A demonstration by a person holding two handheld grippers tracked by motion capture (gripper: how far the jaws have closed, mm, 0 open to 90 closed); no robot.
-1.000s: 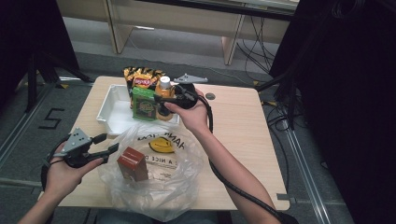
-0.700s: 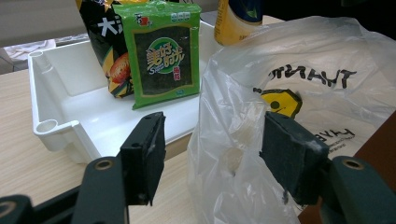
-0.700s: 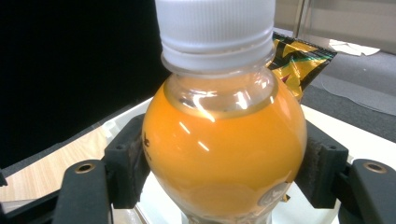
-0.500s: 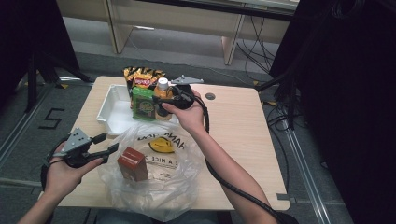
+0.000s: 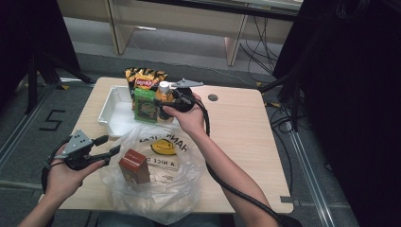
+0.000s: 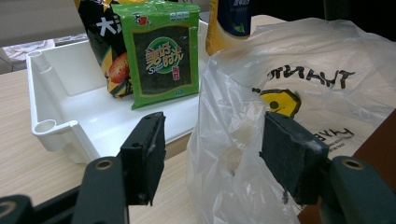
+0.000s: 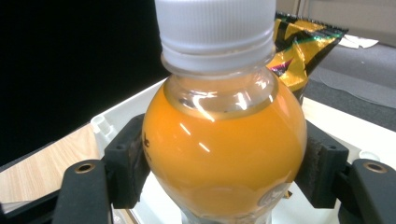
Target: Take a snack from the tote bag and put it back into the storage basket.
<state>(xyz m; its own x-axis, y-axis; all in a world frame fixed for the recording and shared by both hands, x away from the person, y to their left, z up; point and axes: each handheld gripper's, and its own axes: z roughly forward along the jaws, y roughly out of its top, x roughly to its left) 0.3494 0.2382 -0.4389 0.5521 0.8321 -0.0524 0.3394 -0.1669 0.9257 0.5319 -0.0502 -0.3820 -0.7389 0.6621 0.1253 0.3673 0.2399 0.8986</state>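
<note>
Packing looked partly done at this moment, judged from how the things lay. Nearest, at the lower middle of the high view, a clear plastic bag (image 5: pixel 158 182) lay spread on the table (image 5: pixel 241 137) with a brown carton (image 5: pixel 135 166) already resting inside it. At the lower left, the left gripper (image 5: pixel 111 145) hovered at the bag's left edge; in the left gripper view its jaws stood apart with a fold of the bag's rim (image 6: pixel 243 140) between them, the pads not visibly pressing, so it read as released rather than clamped. Farther up, at the centre of the high view, the right gripper (image 5: pixel 171 100) was at the white tray (image 5: pixel 112 113), and the right gripper view showed both pads set against the sides of the orange juice bottle (image 7: pixel 224 149), grasping it just below the shoulder. The bottle stood upright in the tray, not yet carried across. Behind it, a green seaweed packet (image 5: pixel 145 105) and a dark chip bag (image 5: pixel 144 78) leaned in the tray, untouched. By that reading, one item was bagged, and three remained.
</note>
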